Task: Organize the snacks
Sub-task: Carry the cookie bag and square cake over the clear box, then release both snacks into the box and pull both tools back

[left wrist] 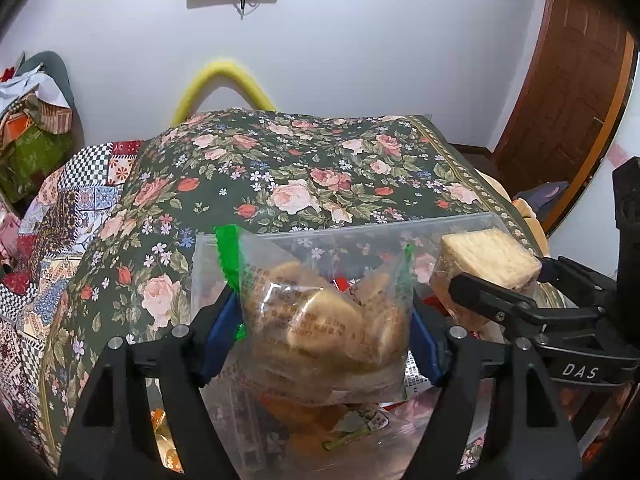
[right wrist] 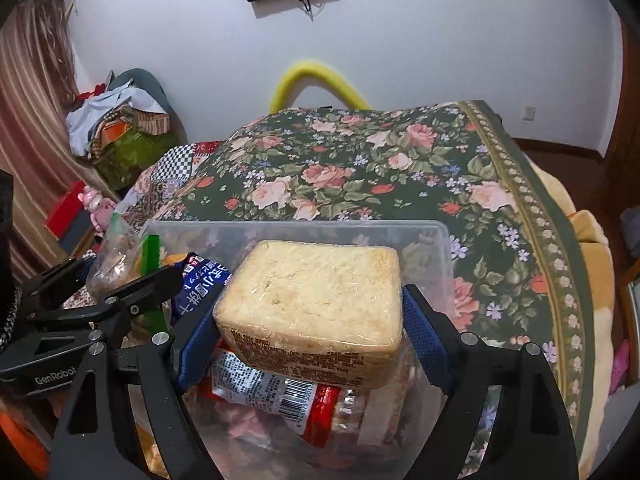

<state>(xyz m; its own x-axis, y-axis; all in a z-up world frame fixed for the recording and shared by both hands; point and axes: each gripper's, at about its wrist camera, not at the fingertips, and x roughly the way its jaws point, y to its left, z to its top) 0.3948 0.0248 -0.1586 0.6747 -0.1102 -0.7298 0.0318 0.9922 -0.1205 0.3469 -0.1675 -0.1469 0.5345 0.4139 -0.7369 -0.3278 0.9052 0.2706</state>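
A clear bag of round biscuits [left wrist: 320, 320] with green edges sits between the blue pads of my left gripper [left wrist: 324, 332], and both pads lie against its sides. It hangs low over the snacks in a clear plastic box [left wrist: 360, 226]. My right gripper [right wrist: 312, 336] is shut on a pale wrapped cake block [right wrist: 316, 292], held over the same box [right wrist: 296, 224] above a red barcoded pack [right wrist: 296, 400] and a blue pack [right wrist: 200, 284]. The right gripper [left wrist: 504, 276] with its block [left wrist: 488, 256] is close on the left gripper's right. In the right wrist view the left gripper [right wrist: 124, 270] and its bag [right wrist: 116, 256] show at the left.
The box stands on a bed with a dark floral cover [left wrist: 300, 176]. A yellow curved tube [left wrist: 224, 80] rises behind it against the white wall. Piled bags and boxes [left wrist: 32, 128] sit at the left, and a wooden door [left wrist: 568, 80] at the right.
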